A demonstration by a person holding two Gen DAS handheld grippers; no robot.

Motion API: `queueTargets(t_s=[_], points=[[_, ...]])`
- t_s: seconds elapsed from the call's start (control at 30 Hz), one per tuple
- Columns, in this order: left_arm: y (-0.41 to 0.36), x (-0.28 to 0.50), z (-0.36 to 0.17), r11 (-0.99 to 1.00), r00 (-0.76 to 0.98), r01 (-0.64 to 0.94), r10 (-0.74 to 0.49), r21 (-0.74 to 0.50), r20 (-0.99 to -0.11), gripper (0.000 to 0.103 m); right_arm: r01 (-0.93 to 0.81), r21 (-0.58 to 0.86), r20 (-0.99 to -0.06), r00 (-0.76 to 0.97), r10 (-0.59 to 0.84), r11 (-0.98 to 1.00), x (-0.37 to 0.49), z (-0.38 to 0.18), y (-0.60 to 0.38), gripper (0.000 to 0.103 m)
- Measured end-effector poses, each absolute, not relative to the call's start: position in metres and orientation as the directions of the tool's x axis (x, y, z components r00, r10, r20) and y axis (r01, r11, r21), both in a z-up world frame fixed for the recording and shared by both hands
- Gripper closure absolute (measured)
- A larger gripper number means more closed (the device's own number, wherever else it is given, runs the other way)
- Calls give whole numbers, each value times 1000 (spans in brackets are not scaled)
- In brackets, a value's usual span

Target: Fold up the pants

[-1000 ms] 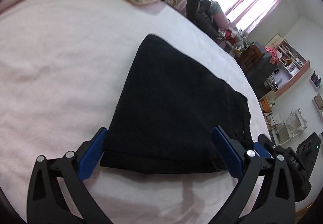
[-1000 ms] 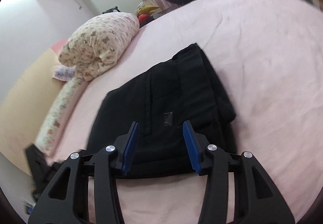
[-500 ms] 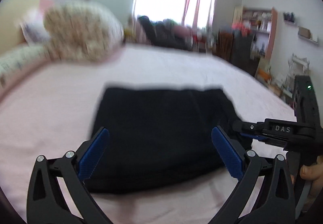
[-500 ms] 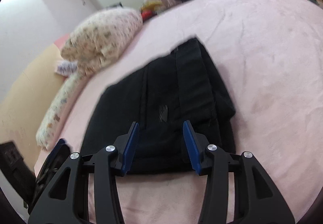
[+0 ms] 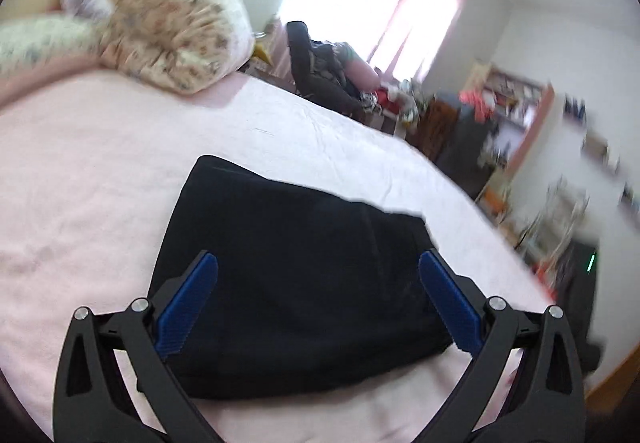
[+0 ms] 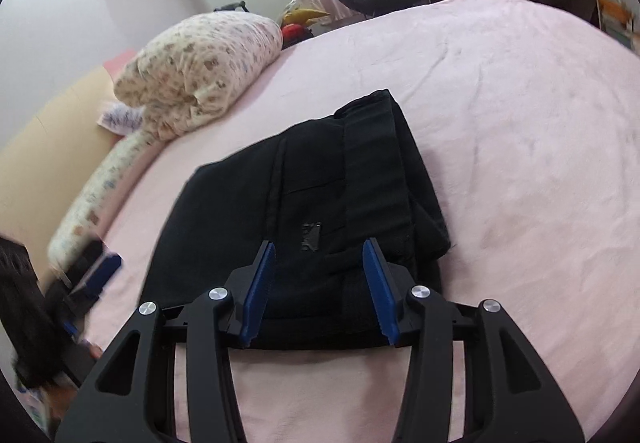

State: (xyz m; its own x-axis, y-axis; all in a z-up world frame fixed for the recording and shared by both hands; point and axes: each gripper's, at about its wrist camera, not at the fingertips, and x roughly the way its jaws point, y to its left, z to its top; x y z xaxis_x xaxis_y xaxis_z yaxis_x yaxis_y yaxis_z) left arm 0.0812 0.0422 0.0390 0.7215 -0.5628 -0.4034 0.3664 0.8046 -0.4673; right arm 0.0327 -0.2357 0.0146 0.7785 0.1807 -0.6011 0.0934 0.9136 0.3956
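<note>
Since a second ago the left wrist view has swung and tipped up, so the window and far wall show where mostly the bed did before, and much of the room is smeared by motion; the right wrist view has barely shifted.

From left to right in the left wrist view: a flowered pillow (image 5: pixel 176 39) sits at the head of the bed (image 5: pixel 80 171), blurred, with a long bolster cut off by the frame edge beside it. The pants (image 5: pixel 296 283), black and folded into a compact block, lie flat on the pink bed cover near the middle. The left gripper (image 5: pixel 318 305) hovers over their near edge with its jaws spread wide, nothing between the blue pads, which do not seem to touch the cloth. Farther right, a dark chair heaped with clothes (image 5: pixel 320 71) stands by the window, and shelves along the wall are too blurred to read. A dark shape with a green light at the far right edge cannot be identified.

In the right wrist view the pillow (image 6: pixel 200 71) lies left, the pants (image 6: pixel 304 211) centre, a small label visible on them. The right gripper (image 6: pixel 318 289) sits over the near edge, jaws partly spread and empty; whether the tips brush the fabric cannot be told. At the far left edge a blurred dark object with blue is cut off.
</note>
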Motion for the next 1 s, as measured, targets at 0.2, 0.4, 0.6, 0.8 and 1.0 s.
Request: queueTargets(t_s=[0.2, 0.4, 0.6, 0.8, 1.0], points=[[32, 128, 1, 897, 612, 238, -436, -372, -659, 2, 78, 238, -659, 745, 101, 968, 50, 12, -220, 52], [-9, 122, -10, 951, 647, 307, -232, -30, -726, 2, 74, 31, -718, 696, -29, 997, 57, -5, -191, 39], [1, 116, -12, 945, 647, 320, -272, -71, -712, 2, 76, -28, -709, 701, -73, 997, 55, -7, -183, 38], [0, 101, -5, 951, 637, 304, -242, -51, -732, 2, 65, -48, -713, 696, -80, 997, 56, -4, -183, 37], [26, 90, 20, 955, 720, 257, -290, -147, -630, 2, 38, -72, -705, 705, -78, 997, 46, 4, -180, 12]])
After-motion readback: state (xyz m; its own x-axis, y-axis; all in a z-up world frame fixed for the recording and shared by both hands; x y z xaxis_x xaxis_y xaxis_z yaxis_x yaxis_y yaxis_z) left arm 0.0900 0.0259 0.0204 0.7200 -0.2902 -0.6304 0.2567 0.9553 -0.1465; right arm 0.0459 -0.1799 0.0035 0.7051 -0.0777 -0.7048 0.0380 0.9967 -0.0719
